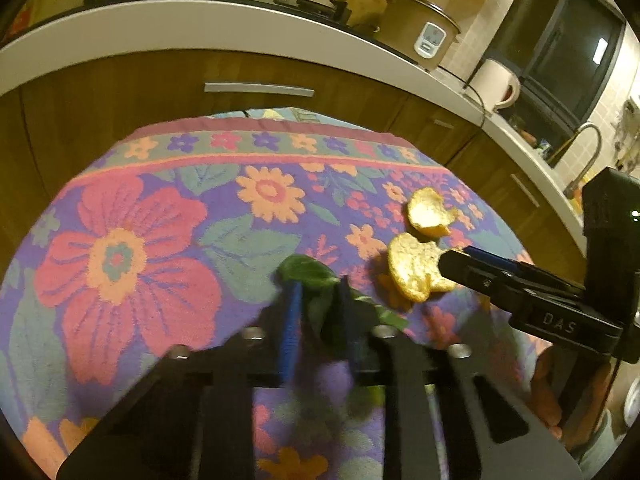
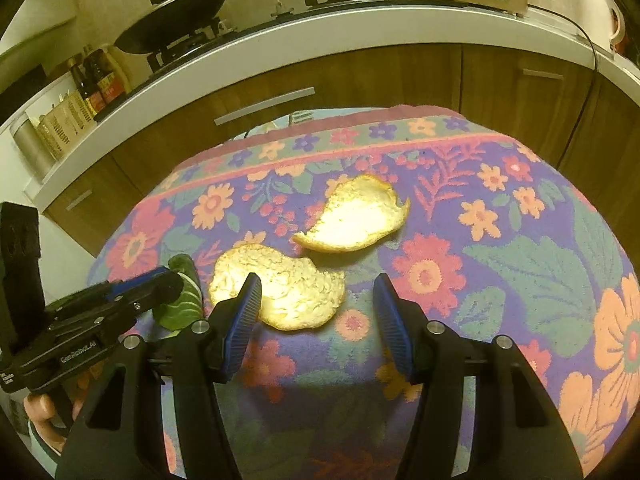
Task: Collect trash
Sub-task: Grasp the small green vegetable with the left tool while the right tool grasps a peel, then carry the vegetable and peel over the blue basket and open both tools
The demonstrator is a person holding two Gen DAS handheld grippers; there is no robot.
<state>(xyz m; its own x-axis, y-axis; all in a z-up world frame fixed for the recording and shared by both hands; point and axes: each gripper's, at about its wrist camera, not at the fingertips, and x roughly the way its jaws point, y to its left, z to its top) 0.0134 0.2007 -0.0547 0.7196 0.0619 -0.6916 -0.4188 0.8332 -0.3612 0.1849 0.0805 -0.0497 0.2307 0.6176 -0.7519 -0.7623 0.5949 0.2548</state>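
Purple, pink and orange flowers cover the floral cloth (image 2: 500, 208) that fills the middle of both views, spread over a table in front of brown wooden cabinets (image 2: 360, 76).

In the right wrist view, the left gripper (image 2: 176, 280) enters from the lower left edge, its tips at a green leaf (image 2: 182, 300) lying on the cloth. Just right of the leaf lies the nearer orange peel (image 2: 280, 288), pale side up, at centre frame. The farther orange peel (image 2: 356, 216) lies just above and to the right of it, also pale side up, the two close together or barely touching. The right gripper (image 2: 318, 300) rises from the bottom edge with its blue pads spread wide; the left pad overlaps the nearer peel's left part, while the right pad stands over bare cloth beside it.

In the left wrist view, the left gripper's jaws sit narrow at lower centre, closed on the leaf (image 1: 316, 284), which is pinched between the blue pads. To the right, the two peels (image 1: 416, 268) lie on the cloth, and the right gripper (image 1: 452, 260) reaches in from the right edge to touch the nearer one.
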